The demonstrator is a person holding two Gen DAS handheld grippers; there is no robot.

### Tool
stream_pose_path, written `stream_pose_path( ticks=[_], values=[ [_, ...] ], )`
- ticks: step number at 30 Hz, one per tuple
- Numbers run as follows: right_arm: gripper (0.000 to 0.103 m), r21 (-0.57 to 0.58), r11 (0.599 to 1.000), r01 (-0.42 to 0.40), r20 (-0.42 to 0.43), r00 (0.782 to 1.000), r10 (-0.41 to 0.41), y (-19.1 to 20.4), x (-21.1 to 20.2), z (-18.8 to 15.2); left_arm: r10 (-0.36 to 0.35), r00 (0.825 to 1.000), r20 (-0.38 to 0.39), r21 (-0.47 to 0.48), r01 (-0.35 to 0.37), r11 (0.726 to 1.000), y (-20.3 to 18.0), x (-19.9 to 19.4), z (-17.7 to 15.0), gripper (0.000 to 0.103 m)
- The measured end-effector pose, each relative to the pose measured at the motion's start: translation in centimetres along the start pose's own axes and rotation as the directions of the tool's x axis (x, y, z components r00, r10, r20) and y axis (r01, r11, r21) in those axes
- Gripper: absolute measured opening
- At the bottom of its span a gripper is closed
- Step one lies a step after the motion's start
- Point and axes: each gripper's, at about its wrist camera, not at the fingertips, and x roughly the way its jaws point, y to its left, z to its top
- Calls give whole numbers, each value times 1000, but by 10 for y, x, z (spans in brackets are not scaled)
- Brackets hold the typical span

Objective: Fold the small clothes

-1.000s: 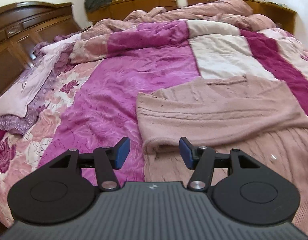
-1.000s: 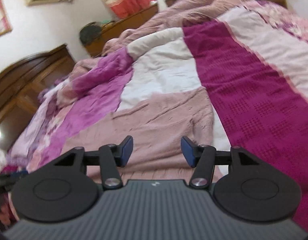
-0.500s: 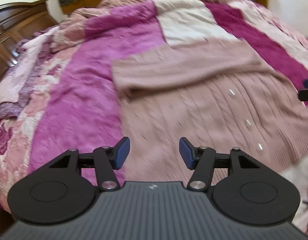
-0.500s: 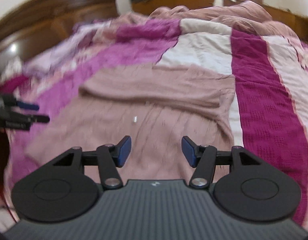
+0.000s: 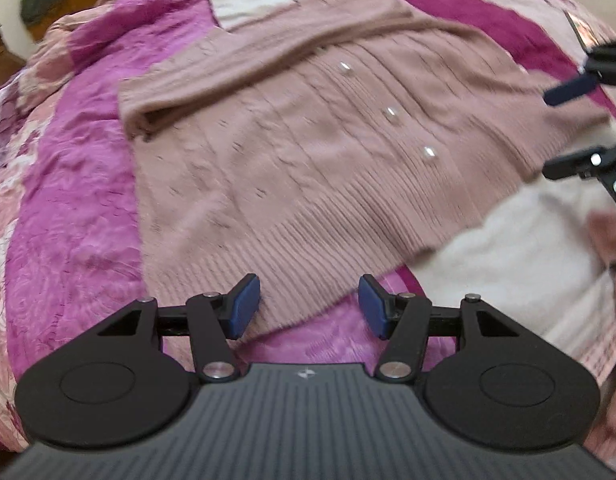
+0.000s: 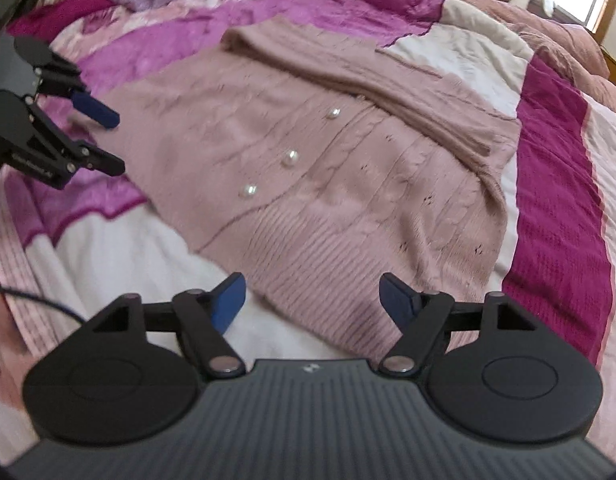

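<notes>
Both grippers have dropped toward the near hem since a second ago; before, they faced the far end of the bed. Left gripper (image 5: pixel 306 304) open, nothing between the jaws, now sits right at the ribbed hem of the pink knit cardigan (image 5: pixel 316 152); the hem edge lies just ahead, between the blue pads (image 5: pixel 244 306). Right gripper (image 6: pixel 312 300) also open, empty, over the hem's other corner. Cardigan lies flat on the patchwork bedspread (image 5: pixel 68 208), stretching away from both grippers, sleeves folded across its far part. Three pearl buttons (image 6: pixel 290 158) ahead of right gripper, now in view. Each gripper appears at the other view's edge, new versus a second ago. Some motion blur.
</notes>
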Motion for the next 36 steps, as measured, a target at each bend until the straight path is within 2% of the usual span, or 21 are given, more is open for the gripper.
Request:
stream_pose_path(
  ticks=[4, 8, 13, 20, 24, 27, 28, 29, 30, 31, 32, 36],
  values=[
    [75, -47, 999, 21, -55, 998, -23, 6, 12, -3, 18, 1000, -4, 81, -18, 997, -9, 6, -5, 65],
    [75, -109, 990, 87, -47, 995, -92, 14, 21, -4, 59, 998, 15, 146, -60, 987, -17, 15, -7, 70],
    [76, -113, 984, 140, -25, 989, -144, 14, 31, -1, 83, 996, 34, 125, -87, 988, -13, 25, -3, 72],
    [74, -53, 985, 164, 19, 986, -163, 7, 30, 0, 143, 988, 58, 74, -147, 986, -3, 38, 3, 72],
    [54, -7, 988, 151, 48, 987, -151, 2, 26, 0, 148, 985, 84, 68, -154, 986, -3, 37, -1, 71],
    [34, 36, 990, 138, 61, 988, -140, -3, 26, 1, 151, 985, 90, 42, -155, 987, -3, 38, -3, 64],
    [25, 50, 990, 133, 66, 988, -136, -4, 26, 2, 153, 984, 92, 35, -156, 987, -3, 39, -3, 56],
    [22, 60, 989, 133, 72, 988, -137, -5, 26, 4, 156, 983, 97, 30, -160, 987, -3, 39, -2, 47],
    [18, 67, 988, 139, 80, 986, -144, -5, 26, 5, 163, 981, 103, 27, -166, 986, -3, 38, -2, 43],
    [12, 73, 985, 153, 92, 983, -160, -5, 24, 6, 166, 980, 107, 23, -169, 985, -4, 38, -1, 33],
    [11, 77, 981, 177, 103, 977, -184, -5, 23, 7, 167, 979, 116, 16, -170, 985, -3, 36, 0, 24],
    [7, 129, 973, 192, 148, 966, -210, -14, 13, 12, 178, 970, 162, -14, -178, 984, -3, 26, 3, 15]
  ],
)
